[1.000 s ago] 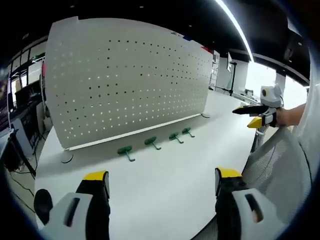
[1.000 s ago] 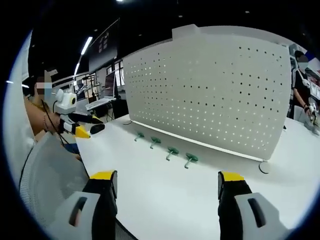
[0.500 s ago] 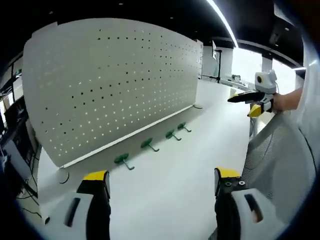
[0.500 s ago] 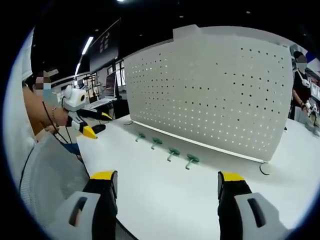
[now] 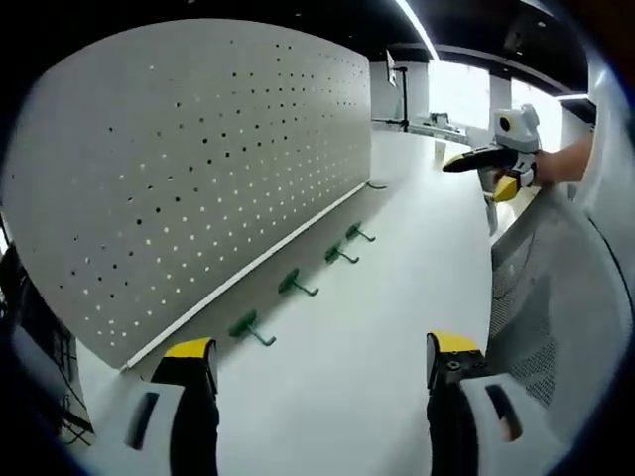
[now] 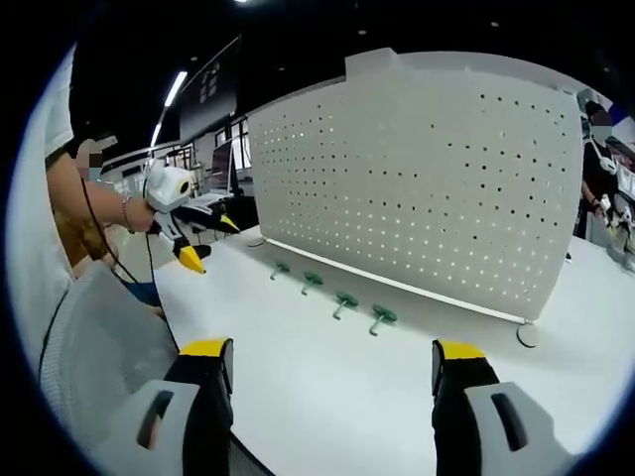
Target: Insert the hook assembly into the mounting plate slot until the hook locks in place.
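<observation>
Four green hooks point(image 6: 342, 300) are laid on the table point(image 6: 327, 387) along the pegboard's point(image 6: 417, 178) foot. Both the left gripper point(image 5: 316, 372) and right gripper point(image 6: 332, 372) are held wide and empty, well short of the board across bare tabletop.

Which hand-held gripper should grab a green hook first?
Probably the left hand-held gripper: it faces the green hooks low over the table, jaws open. The right hand-held gripper hangs off beside the row.
</observation>
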`<state>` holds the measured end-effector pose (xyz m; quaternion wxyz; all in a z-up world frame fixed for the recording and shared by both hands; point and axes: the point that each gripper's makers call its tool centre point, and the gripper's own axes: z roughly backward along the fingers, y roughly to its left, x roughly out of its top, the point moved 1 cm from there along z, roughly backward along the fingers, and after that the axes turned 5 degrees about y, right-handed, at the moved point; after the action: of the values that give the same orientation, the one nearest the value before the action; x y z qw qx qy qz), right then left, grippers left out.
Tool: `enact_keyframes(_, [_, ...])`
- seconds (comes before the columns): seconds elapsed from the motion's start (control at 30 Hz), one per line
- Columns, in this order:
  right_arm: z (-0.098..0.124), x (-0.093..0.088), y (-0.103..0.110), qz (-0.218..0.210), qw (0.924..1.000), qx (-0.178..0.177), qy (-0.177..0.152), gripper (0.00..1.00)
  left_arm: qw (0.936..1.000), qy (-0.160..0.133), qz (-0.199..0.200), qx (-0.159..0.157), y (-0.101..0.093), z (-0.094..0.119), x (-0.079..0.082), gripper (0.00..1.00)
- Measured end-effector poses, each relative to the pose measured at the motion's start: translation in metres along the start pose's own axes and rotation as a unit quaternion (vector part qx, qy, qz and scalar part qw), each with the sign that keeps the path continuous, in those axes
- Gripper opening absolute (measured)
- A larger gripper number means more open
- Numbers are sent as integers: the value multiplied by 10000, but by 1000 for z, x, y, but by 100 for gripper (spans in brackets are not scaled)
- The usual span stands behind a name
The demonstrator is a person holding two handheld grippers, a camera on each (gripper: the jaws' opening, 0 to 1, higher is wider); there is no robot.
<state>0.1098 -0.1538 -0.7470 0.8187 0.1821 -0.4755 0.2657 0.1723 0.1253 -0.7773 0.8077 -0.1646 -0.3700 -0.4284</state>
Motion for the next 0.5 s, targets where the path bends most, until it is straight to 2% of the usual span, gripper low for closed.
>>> enact_keyframes(0.17, [-1, 2, 1, 47, 10000, 29, 5, 79, 9999, 145, -64, -63, 7, -5, -4, 89])
enact_keyframes(0.27, [-2, 3, 1, 52, 10000, 32, 3, 79, 9992, 301, -234, -103, 11, -8, -7, 89])
enact_keyframes(0.5, [-5, 3, 1, 67, 10000, 38, 59, 79, 9982, 445, -348, -180, 21, -15, -6, 90])
